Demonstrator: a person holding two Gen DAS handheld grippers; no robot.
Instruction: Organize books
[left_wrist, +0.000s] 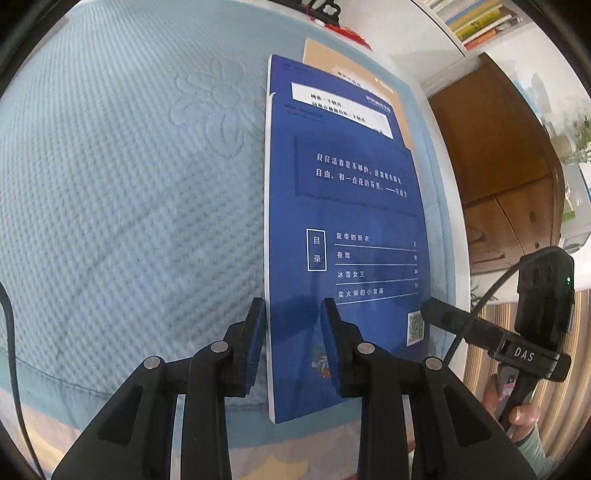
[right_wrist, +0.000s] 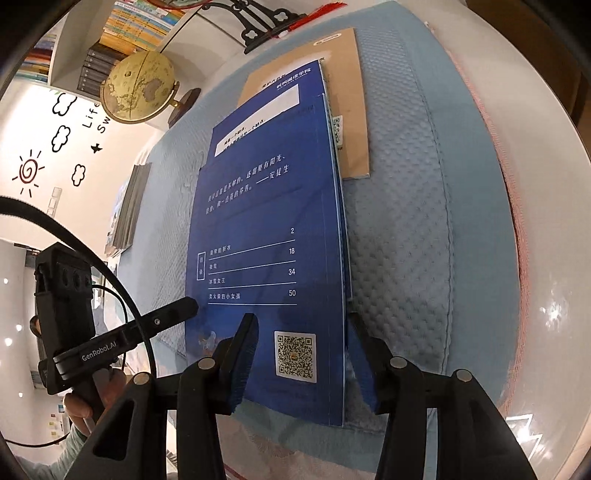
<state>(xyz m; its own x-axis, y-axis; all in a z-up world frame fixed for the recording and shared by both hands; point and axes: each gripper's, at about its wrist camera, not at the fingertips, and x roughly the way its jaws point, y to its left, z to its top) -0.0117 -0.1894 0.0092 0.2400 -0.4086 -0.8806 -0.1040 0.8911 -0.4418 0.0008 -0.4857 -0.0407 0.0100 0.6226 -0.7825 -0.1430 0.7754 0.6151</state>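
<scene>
My left gripper (left_wrist: 293, 314) is partly open and straddles the left edge of the top blue book (left_wrist: 343, 258), one pad on the cover, the other on the blue mat (left_wrist: 129, 221); I cannot tell if they pinch it. My right gripper (right_wrist: 303, 328) is opening, its pads astride the book's right edge, left pad on the cover. The book lies on the mat, stacked over another blue book (left_wrist: 332, 99) and a tan one (right_wrist: 351, 92).
</scene>
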